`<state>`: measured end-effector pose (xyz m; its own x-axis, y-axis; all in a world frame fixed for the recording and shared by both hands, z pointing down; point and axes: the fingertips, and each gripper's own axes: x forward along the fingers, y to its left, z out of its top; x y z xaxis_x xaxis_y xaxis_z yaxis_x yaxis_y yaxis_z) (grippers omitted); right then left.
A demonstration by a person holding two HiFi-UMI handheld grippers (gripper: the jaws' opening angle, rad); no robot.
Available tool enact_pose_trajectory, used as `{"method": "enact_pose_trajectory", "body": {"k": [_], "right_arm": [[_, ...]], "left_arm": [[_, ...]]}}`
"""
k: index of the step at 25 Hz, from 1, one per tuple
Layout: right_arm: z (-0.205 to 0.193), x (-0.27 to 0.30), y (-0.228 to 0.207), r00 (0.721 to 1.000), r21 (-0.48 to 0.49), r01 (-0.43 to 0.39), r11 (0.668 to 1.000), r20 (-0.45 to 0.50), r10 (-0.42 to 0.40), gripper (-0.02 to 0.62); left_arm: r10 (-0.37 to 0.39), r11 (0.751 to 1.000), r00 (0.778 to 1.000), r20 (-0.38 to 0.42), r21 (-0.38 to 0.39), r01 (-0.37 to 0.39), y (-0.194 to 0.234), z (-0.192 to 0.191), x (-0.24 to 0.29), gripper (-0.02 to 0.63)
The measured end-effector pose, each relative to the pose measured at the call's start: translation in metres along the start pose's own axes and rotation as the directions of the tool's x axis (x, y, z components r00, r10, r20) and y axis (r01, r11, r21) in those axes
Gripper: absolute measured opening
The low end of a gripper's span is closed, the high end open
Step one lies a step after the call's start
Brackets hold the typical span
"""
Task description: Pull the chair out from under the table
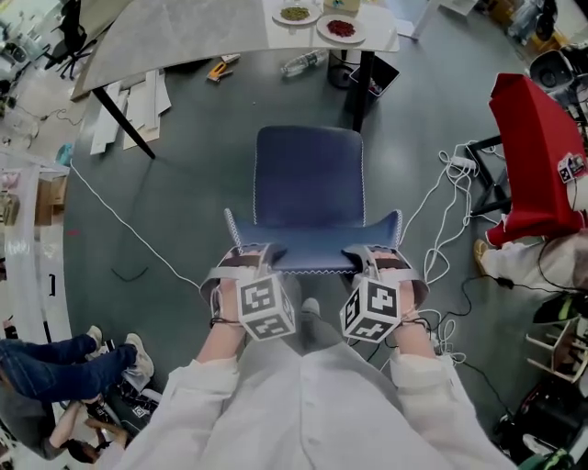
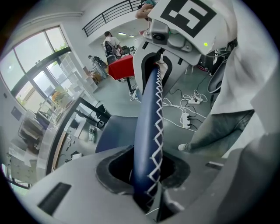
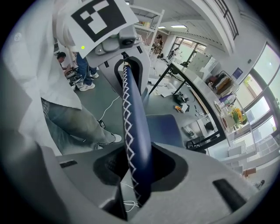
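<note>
Head view: one blue chair [image 1: 308, 188] on the grey floor [image 1: 193, 193], standing clear of the table [image 1: 175, 32], with bare floor between its seat and the table edge; one black table leg [image 1: 362, 87] near the seat's far right corner. Backrest [image 1: 312, 240] towards the person, edged in white zigzag stitching. Left claw [image 1: 246, 255] and right claw [image 1: 375, 257], each with a marker cube, set on the top edge of the backrest at its left and right ends; white sleeves [image 1: 207, 395] behind them. On the table, two plates [image 1: 295, 14]; on the floor beyond the chair, one bottle [image 1: 303, 62]. To the right, a red cover [image 1: 542, 156] and white cables [image 1: 441, 216]; at lower left, a seated person in jeans [image 1: 64, 358]. Left gripper view: left claw pressed onto the chair, pinching the stitched edge of the backrest, which runs up between the jaws to the right claw at the far end; a power strip [image 2: 189, 119] with cables lies on the floor, beside a leg in grey trousers [image 2: 223, 131]. Right gripper view: right claw likewise pinching the same stitched edge, pads against both faces; seat beyond, table farther off to the right, one white shoe [image 3: 115, 138] on the floor at left.
</note>
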<state>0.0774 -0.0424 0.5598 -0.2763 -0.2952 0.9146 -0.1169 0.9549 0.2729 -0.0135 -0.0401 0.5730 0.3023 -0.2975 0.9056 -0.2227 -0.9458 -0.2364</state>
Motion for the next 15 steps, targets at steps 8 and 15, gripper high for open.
{"method": "enact_pose_trajectory", "body": {"k": [8, 15], "right_arm": [[-0.017, -0.021, 0.06, 1.0, -0.045, -0.004, 0.999, 0.012, 0.005, 0.11], [-0.027, -0.033, 0.099, 1.0, -0.059, -0.018, 0.998, 0.015, 0.019, 0.11]], "left_arm": [[0.017, 0.999, 1.0, -0.015, -0.04, -0.018, -0.066, 0.003, -0.013, 0.115], [0.011, 0.998, 1.0, -0.021, -0.068, -0.012, -0.109, 0.005, -0.02, 0.115]]}}
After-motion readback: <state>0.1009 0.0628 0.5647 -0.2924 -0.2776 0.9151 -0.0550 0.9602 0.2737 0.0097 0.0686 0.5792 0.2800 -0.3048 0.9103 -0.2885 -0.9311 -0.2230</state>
